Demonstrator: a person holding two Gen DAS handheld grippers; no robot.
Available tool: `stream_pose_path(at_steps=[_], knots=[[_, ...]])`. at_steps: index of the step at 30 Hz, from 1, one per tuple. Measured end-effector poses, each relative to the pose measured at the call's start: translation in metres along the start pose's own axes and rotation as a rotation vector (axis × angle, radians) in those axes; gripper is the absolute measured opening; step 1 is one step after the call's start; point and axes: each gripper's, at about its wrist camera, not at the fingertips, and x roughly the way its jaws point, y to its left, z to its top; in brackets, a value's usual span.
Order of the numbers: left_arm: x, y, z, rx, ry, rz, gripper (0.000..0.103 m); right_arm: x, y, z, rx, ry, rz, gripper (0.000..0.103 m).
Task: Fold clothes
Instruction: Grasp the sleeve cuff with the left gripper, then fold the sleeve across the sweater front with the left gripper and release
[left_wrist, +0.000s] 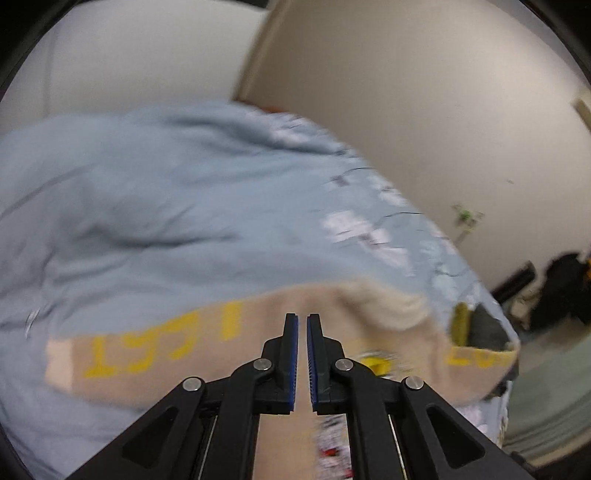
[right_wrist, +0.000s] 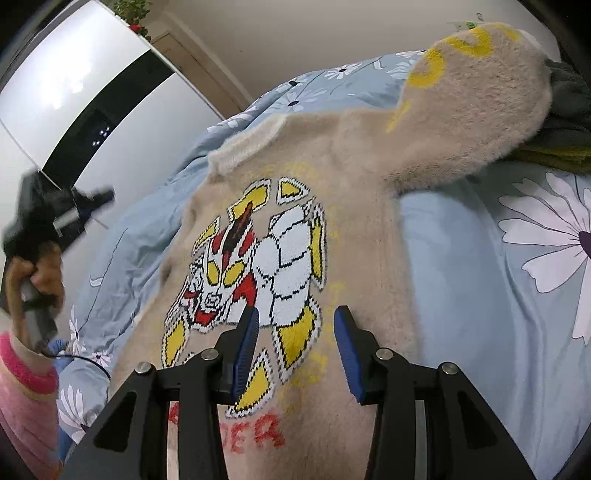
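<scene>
The beige sweater (right_wrist: 354, 177) lies spread face-up on a bed covered by a light blue flowered duvet (right_wrist: 480, 266), its knitted robot picture (right_wrist: 258, 266) just ahead of the right hand-held gripper (right_wrist: 295, 325). That gripper hovers over the sweater's lower front with its blue-padded fingers (right_wrist: 246, 343) spread wide and nothing between them. Ahead and to its right, one sleeve (right_wrist: 476, 96) with yellow lettering reaches out to a stack of dark grey and olive folded clothes (right_wrist: 565, 122) at the bed's far edge; the collar (right_wrist: 243, 144) lies ahead and to its left. Bare duvet stretches to the right of the sweater's side edge. Far to its left, the person's hand (right_wrist: 33, 273) holds the left hand-held gripper (left_wrist: 302, 325) raised above the bed. In the left wrist view, blurred by motion, that gripper's fingers stand almost together with a thin gap, gripping nothing visible; the other sleeve (left_wrist: 221, 343) runs crosswise just under and ahead of them, open duvet beyond it, and a plain wall (left_wrist: 424, 92) behind.
</scene>
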Motion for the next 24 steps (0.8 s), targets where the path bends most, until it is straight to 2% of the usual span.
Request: stream_pose_path(at_steps=[2,4,5,8,10,12,20,24], knots=[[-0.004,0.043,-0.007,-0.101,0.009,0.053,0.022,0.000,0.000,-0.001,-0.006,0.000,0.002,0.043],[-0.008,0.091,-0.018,-0.228,-0.001,0.082,0.052,0.002,0.001,-0.002,-0.010,0.004,-0.001,0.044],[-0.011,0.115,-0.023,-0.291,-0.013,0.100,0.054,0.003,0.001,-0.002,-0.013,0.006,-0.003,0.044],[-0.016,0.178,-0.041,-0.425,-0.027,0.192,0.055,0.004,0.002,-0.002,-0.024,0.009,-0.007,0.047],[-0.012,0.213,-0.057,-0.507,-0.007,0.242,0.057,0.006,0.005,-0.002,-0.035,0.016,-0.020,0.048],[-0.002,0.242,-0.070,-0.590,0.036,0.232,0.057,0.008,0.007,-0.002,-0.044,0.023,-0.031,0.048],[0.026,0.289,-0.105,-0.802,0.104,0.194,0.057,0.011,0.011,-0.002,-0.060,0.039,-0.067,0.048],[0.023,0.290,-0.106,-0.799,0.070,0.212,0.053,0.013,0.012,-0.002,-0.066,0.045,-0.075,0.048]])
